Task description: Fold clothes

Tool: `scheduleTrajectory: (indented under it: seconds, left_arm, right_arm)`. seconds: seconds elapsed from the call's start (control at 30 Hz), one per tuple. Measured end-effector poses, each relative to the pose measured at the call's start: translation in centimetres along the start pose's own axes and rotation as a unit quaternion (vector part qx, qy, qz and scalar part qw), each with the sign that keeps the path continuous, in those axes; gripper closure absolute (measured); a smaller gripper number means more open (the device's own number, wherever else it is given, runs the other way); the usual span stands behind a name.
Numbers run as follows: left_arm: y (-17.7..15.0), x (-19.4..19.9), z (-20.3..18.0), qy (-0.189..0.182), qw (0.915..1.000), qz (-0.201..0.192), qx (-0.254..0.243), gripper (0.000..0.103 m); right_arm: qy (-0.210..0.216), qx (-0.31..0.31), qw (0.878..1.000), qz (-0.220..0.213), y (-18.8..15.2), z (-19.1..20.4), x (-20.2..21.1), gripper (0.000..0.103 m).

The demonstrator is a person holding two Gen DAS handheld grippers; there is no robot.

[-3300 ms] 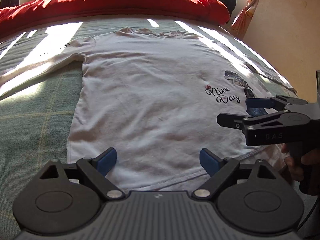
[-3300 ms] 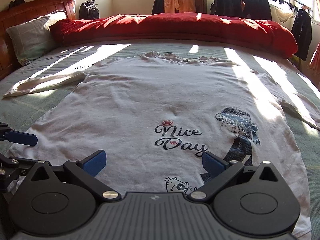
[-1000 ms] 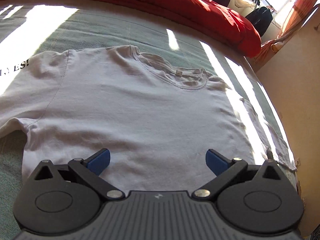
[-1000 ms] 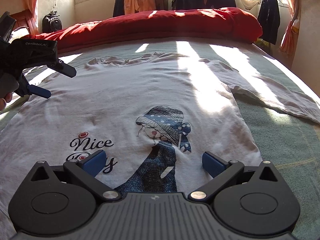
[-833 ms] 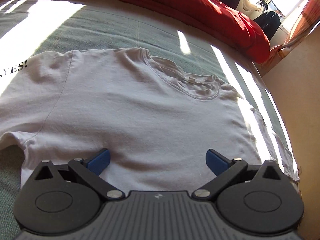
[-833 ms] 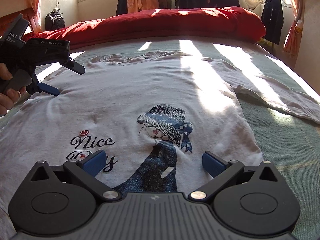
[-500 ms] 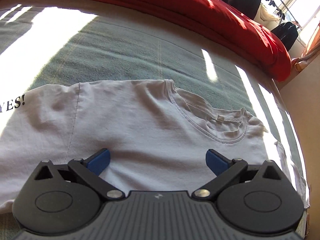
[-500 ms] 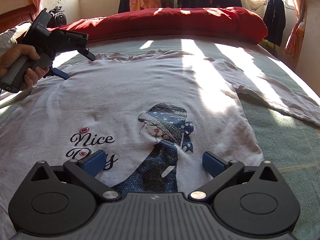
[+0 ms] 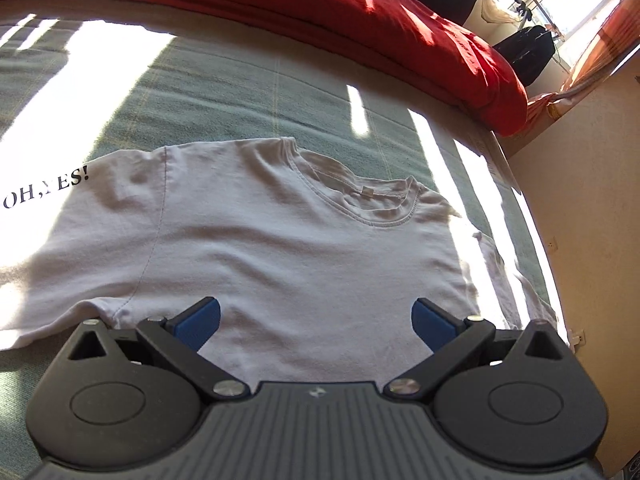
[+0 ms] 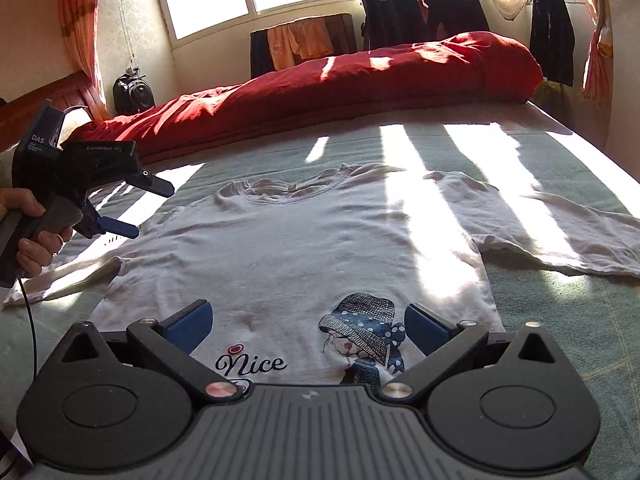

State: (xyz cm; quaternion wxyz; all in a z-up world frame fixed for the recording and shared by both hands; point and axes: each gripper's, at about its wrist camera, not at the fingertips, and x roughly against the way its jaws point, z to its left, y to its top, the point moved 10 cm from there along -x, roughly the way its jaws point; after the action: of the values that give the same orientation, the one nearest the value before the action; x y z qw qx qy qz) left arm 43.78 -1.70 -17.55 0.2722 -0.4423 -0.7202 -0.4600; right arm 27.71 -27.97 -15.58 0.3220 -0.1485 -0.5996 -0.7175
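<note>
Lying flat, face up on bed (image 10: pixel 560 152): shirt (image 10: pixel 320 240), long axis running lower frame to collar at centre. Left gripper (image 10: pixel 136 208) at left edge of right view, jaws spread, empty, just beside near sleeve (image 10: pixel 72 272); nearer that sleeve than right gripper (image 10: pixel 306 326), also spread, empty, over chest print. Far sleeve at right edge. Hem hidden behind gripper body; contact with cloth unclear.

left gripper (image 9: pixel 316 316): moved from hem up to shoulder and collar (image 9: pixel 360 204) of T-shirt (image 9: pixel 280 248); jaws open throughout
right gripper (image 10: pixel 306 326): advanced from hem to mid-chest print (image 10: pixel 364 332)
</note>
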Motion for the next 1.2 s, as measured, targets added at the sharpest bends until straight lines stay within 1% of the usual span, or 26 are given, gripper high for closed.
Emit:
scheduleTrajectory:
  seconds: [0.07,0.1,0.2,0.3,0.37,0.47,0.57,0.67,0.8,0.93,1.0,1.1,1.2]
  left_arm:
    - [0.3,-0.4,-0.2,0.009,0.9999,0.007,-0.004,0.002]
    - [0.6,-0.8,-0.3,0.007,0.9999,0.010,-0.001,0.002]
    - [1.7,-2.2,-0.6,0.000,0.9998,0.017,0.005,0.002]
    - [3.4,-4.1,-1.1,-0.007,0.9998,0.019,0.002,0.002]
    - [4.5,-5.7,-1.5,-0.015,0.9996,0.024,0.008,0.002]
    - [5.5,-8.2,-1.9,-0.031,0.9988,0.035,0.016,0.002]
    - [6.2,-10.4,-1.7,-0.023,0.9990,0.039,0.000,0.002]
    - [7.3,-12.3,-0.9,-0.013,0.9992,0.038,-0.001,0.002]
    - [9.5,-13.8,0.1,-0.019,0.9996,0.021,0.000,0.002]
    - [11.8,-14.9,0.8,-0.024,0.9997,-0.001,0.005,0.002]
    - [12.7,-15.4,0.9,-0.025,0.9996,-0.012,0.007,0.002]
    - [13.8,-15.2,0.7,-0.018,0.9992,-0.034,-0.001,0.002]
    - [13.5,-14.1,0.3,-0.028,0.9989,-0.036,0.003,0.002]
  right_arm:
    - [0.029,0.000,0.999,0.028,1.8,0.1,-1.0,0.000]
    - [0.042,0.002,0.998,0.046,2.7,0.1,-1.8,0.000]
    - [0.031,0.039,0.996,0.080,5.6,-0.3,-4.5,0.000]
    - [0.008,0.074,0.992,0.106,7.9,-1.5,-8.0,0.000]
    - [-0.009,0.085,0.987,0.134,8.6,-3.1,-11.3,0.000]
    - [-0.033,0.063,0.984,0.164,8.3,-5.9,-15.7,0.000]
    - [-0.039,0.064,0.979,0.192,6.8,-7.2,-19.0,0.000]
    - [-0.050,0.099,0.976,0.185,6.7,-7.3,-21.0,0.000]
    - [-0.047,0.127,0.975,0.175,7.9,-6.7,-22.9,0.000]
    - [-0.039,0.132,0.977,0.162,9.0,-6.8,-24.7,0.000]
    - [-0.038,0.129,0.980,0.149,9.5,-7.0,-25.4,0.000]
    - [-0.038,0.131,0.983,0.126,10.2,-7.2,-26.2,0.000]
    - [-0.042,0.137,0.984,0.108,10.9,-7.1,-26.3,0.000]
